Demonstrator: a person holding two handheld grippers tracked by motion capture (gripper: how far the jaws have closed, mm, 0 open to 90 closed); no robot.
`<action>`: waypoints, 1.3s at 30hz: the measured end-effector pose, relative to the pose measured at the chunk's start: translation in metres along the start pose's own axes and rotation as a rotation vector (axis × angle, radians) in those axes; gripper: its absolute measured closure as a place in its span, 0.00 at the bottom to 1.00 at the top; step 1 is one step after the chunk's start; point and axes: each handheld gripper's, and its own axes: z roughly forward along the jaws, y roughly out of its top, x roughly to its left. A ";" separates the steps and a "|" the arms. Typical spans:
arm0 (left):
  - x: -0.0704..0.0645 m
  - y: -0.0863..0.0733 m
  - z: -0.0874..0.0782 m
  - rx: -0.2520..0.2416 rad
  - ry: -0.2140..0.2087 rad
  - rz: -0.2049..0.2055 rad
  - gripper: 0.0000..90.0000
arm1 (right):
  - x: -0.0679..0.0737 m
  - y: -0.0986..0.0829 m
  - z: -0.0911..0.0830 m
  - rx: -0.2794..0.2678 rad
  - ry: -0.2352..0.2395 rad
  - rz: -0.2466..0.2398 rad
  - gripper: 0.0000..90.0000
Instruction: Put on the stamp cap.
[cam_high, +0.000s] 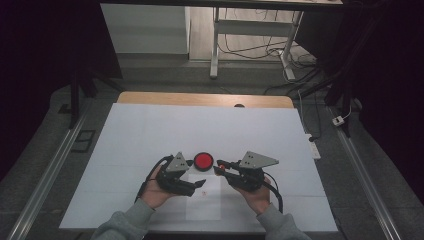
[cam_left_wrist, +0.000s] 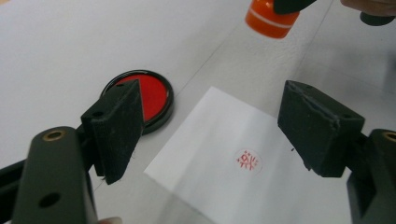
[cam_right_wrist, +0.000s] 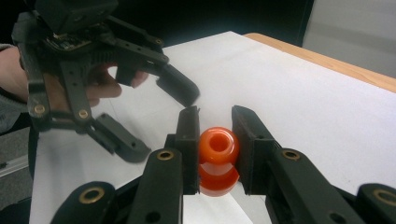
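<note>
Right tongs (cam_right_wrist: 214, 122) are clamped on the orange stamp (cam_right_wrist: 216, 158), held off the table at centre frame in the high view, just right of the ink pad (cam_high: 203, 160). Left tongs (cam_left_wrist: 210, 126) gape wide and empty over the paper (cam_left_wrist: 224, 158). Looks like the stamping is done: the left gripper view catches a red seal mark (cam_left_wrist: 247, 161) low and centre on the sheet, which the high view barely hints at. What's left, I'd judge, is parking the stamp.

A white sheet (cam_high: 150, 140) covers the wooden tabletop (cam_high: 200, 98); beyond it stands a white desk frame (cam_high: 216, 45) over tangled cables (cam_high: 260, 50).
</note>
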 end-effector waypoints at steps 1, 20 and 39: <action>0.001 -0.001 -0.002 -0.002 0.004 -0.006 0.26 | 0.000 0.000 0.000 0.000 -0.001 0.000 0.80; 0.013 -0.029 -0.039 -0.011 0.082 -0.055 0.29 | -0.005 0.000 -0.004 -0.005 -0.026 0.002 0.80; 0.032 -0.081 -0.077 -0.016 0.174 -0.162 0.29 | -0.010 0.000 -0.006 -0.009 -0.049 0.007 0.80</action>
